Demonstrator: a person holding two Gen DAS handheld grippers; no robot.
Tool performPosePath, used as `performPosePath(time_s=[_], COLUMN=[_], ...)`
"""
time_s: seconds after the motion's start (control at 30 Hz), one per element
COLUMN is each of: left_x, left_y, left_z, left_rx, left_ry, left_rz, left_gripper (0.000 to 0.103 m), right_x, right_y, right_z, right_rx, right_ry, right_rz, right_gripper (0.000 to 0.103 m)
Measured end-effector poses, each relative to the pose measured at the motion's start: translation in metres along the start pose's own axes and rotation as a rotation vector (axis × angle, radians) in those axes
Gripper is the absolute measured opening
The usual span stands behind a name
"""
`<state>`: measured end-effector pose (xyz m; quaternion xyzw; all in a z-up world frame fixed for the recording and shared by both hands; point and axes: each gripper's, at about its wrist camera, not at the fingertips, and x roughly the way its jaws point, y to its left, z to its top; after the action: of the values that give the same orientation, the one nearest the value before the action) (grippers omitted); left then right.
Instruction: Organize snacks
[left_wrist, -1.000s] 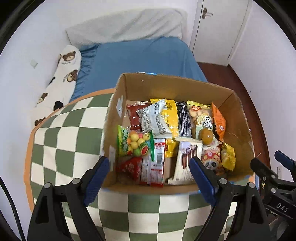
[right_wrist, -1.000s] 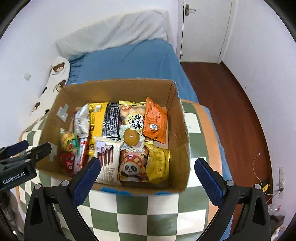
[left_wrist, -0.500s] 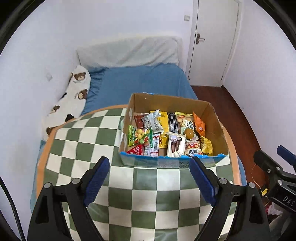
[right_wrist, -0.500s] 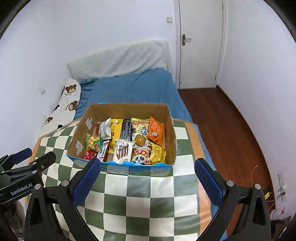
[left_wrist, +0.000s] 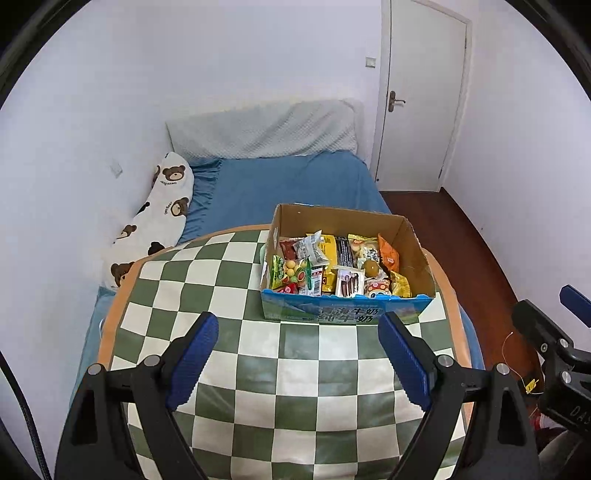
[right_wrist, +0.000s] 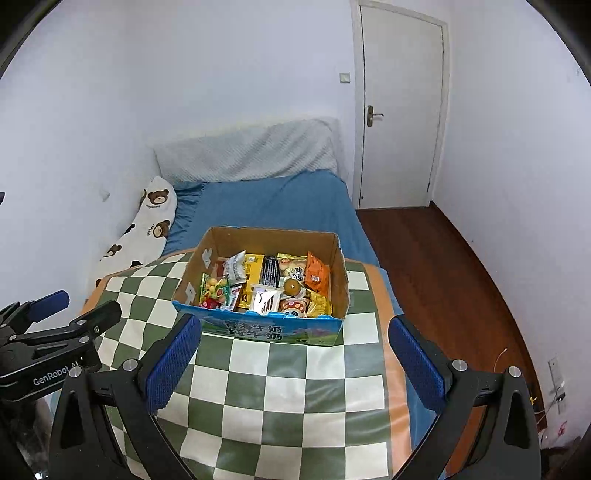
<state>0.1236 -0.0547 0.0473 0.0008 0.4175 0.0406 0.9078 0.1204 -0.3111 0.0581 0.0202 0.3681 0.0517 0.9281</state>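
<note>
A cardboard box (left_wrist: 340, 310) with a blue printed front stands at the far right of a green-and-white checkered table (left_wrist: 229, 295). It is filled with several snack packets (left_wrist: 332, 266) standing side by side. It also shows in the right wrist view (right_wrist: 273, 330), its snack packets (right_wrist: 266, 284) visible. My left gripper (left_wrist: 295, 363) is open and empty, well back from the box above the table. My right gripper (right_wrist: 295, 363) is open and empty, also back from the box. The left gripper shows in the right wrist view (right_wrist: 55, 317) at the left edge.
A bed with a blue sheet (left_wrist: 288, 184) lies behind the table, with a bear-print pillow (left_wrist: 162, 206) along the left wall. A white door (left_wrist: 421, 110) and wooden floor (left_wrist: 461, 240) are at the right. The table's orange edge (right_wrist: 391, 332) runs right of the box.
Both grippers have pulled back and up from just over the box, so it looks much smaller and the room shows. Both stayed open and empty. The box has not moved.
</note>
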Motion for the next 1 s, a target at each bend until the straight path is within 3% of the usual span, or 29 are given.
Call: performPosePath(time_s=[0.37,0.43,1.0], left_x=[-0.002,0.004,0.078], left_y=[0.0,-0.001,-0.01], left_z=[-0.005,-0.003,0.021], left_rx=[-0.008,-0.01,-0.007], left_ry=[-0.014,-0.019,0.023], left_rz=[0.012,0.013,0.053], left_gripper=[0.089,0.103,0.103], right_x=[-0.002,0.005,0.093], right_y=[0.004,0.003,-0.015], right_z=[-0.005,-0.004,0.008], right_rx=[-0.024,-0.024,0.03], right_ry=[0.003,0.0,0.046], right_rz=[-0.006,-0.018,-0.099], right_gripper=[0.103,0.103,0.103])
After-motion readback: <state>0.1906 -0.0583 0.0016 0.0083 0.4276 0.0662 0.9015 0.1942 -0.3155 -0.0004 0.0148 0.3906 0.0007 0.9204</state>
